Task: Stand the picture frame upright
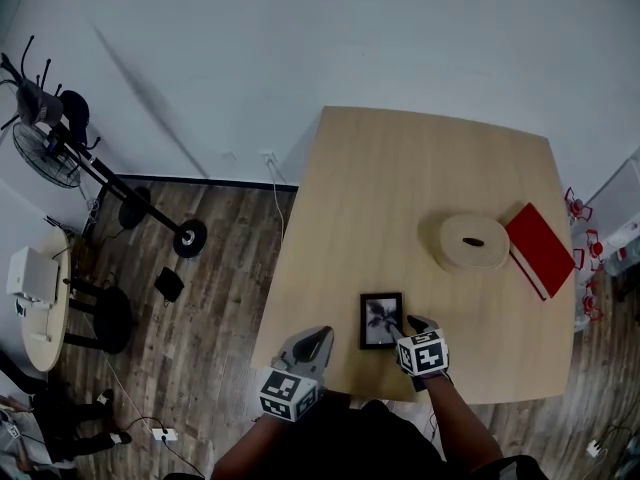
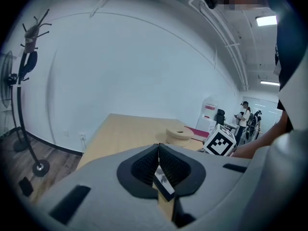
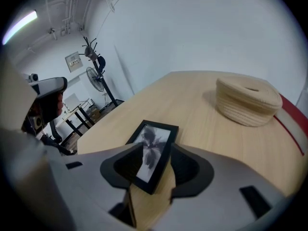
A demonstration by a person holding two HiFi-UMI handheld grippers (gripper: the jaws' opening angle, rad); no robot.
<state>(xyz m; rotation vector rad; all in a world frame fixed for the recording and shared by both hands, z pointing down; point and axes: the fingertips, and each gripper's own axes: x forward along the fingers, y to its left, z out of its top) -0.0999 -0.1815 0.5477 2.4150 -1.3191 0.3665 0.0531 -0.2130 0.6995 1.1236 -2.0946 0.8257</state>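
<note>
The right gripper's (image 3: 153, 151) jaws stood wide apart, gripping nothing, straddling the near end of the frame (image 3: 157, 134). The left gripper's (image 2: 159, 149) jaws were closed together and empty. The frame (image 1: 381, 320) lay flat and face up near the table's (image 1: 420, 188) near edge. Its long axis ran near to far, in line with the right gripper (image 1: 412, 326). That gripper was at the frame's near right corner, while the left gripper (image 1: 315, 341) sat apart to its left. The right was plainly the better placed to tip it up.
</note>
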